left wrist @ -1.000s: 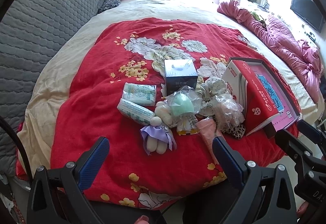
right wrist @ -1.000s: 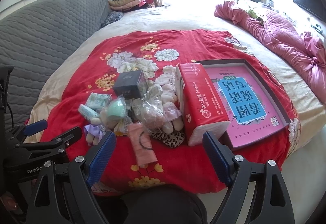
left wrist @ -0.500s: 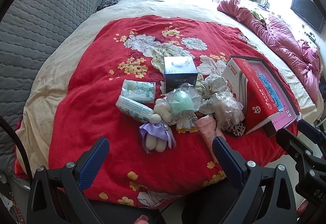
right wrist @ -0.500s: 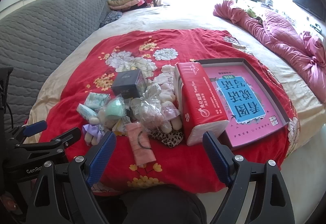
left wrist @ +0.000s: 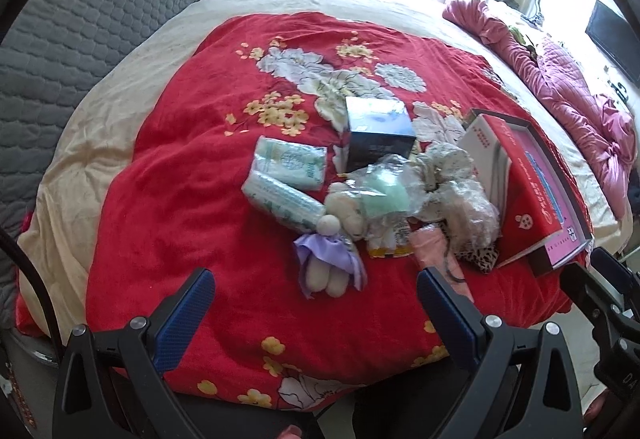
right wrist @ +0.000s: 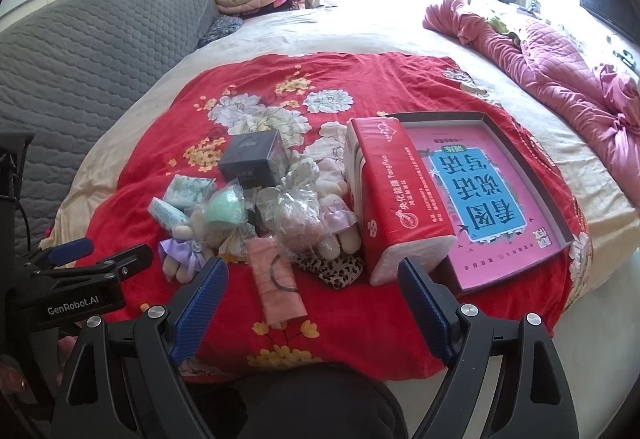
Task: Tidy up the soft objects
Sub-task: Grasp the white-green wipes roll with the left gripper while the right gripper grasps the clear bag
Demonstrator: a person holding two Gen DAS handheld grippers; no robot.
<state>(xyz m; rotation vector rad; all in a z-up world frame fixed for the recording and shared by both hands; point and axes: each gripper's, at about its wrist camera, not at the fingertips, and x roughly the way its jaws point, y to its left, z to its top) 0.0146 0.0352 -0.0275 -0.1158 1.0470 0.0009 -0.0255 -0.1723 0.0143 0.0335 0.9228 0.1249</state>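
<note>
I held both tongs, left [left wrist: 314, 313] and right [right wrist: 312, 297], wide apart and empty, ready to pick. The soft toys [left wrist: 332, 259] lay heaped at twelve o'clock, with the tray [right wrist: 516, 143] at two.

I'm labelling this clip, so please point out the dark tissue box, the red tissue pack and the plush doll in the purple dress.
dark tissue box [left wrist: 379, 147], left wrist view, front face.
red tissue pack [right wrist: 400, 195], right wrist view, printed top face.
plush doll in the purple dress [left wrist: 328, 253], left wrist view, purple dress.
</note>
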